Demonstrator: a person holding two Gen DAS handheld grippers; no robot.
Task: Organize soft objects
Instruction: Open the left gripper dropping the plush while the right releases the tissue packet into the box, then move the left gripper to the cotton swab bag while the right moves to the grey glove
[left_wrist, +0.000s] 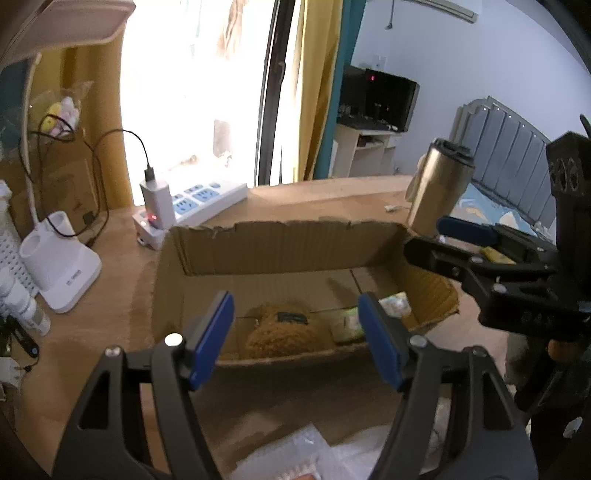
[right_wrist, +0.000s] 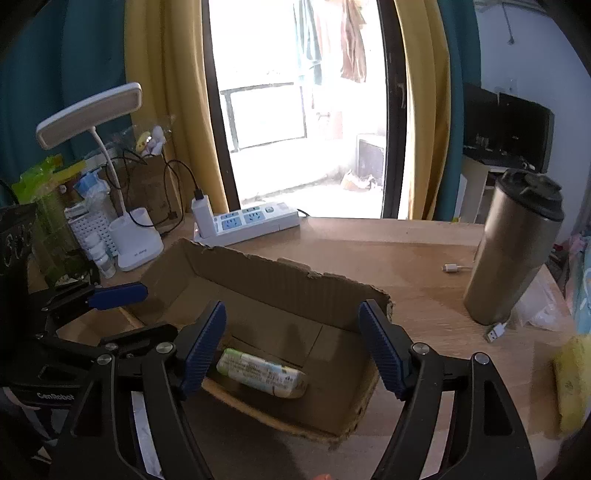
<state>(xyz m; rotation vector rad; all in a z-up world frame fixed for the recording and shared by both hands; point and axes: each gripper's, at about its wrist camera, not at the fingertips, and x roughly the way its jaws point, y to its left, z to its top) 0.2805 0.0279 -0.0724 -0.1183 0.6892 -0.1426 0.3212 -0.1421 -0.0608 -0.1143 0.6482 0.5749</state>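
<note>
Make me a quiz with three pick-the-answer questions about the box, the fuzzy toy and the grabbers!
1. Where is the brown plush toy?
A. inside the cardboard box
B. on the power strip
C. under the lamp

2. What colour are the tool pads?
A. red
B. blue
C. green

3. How is the left tool?
A. shut on the toy
C. open, holding nothing
B. shut on the mug

Answers: 1 A, it lies on the box floor beside the wipes packet. 2 B, every pad is blue. 3 C, its fingers stand apart with nothing gripped.
</note>
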